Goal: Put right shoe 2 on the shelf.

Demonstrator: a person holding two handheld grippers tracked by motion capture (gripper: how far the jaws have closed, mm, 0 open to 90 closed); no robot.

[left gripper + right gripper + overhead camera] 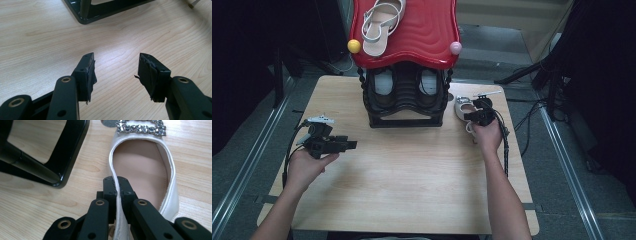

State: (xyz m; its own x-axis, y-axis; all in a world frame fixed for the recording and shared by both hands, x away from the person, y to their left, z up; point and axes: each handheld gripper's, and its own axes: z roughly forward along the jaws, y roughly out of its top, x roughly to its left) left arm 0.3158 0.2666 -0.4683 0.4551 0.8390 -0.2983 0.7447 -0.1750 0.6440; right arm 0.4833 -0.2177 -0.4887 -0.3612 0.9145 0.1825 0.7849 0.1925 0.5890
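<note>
A white satin shoe (143, 167) with a rhinestone buckle (140, 127) lies on the wooden table (412, 175), right of the black shoe rack (404, 97). My right gripper (116, 181) is shut on the shoe's side wall, one pad inside and one outside the rim. In the high view the right gripper (473, 116) sits over that shoe (462, 107) at the table's right. My left gripper (116, 58) hovers open over bare wood, nothing between its pads; in the high view the left gripper (354, 145) is at the table's left, pointing right.
The rack's red top shelf (422, 30) carries a white strappy sandal (379, 25), with a yellow ball (354, 46) and a pink ball (455, 48) at its front corners. Other shoes (384, 82) sit on the rack's lower shelf. The rack's black base (50, 152) is close left of the held shoe.
</note>
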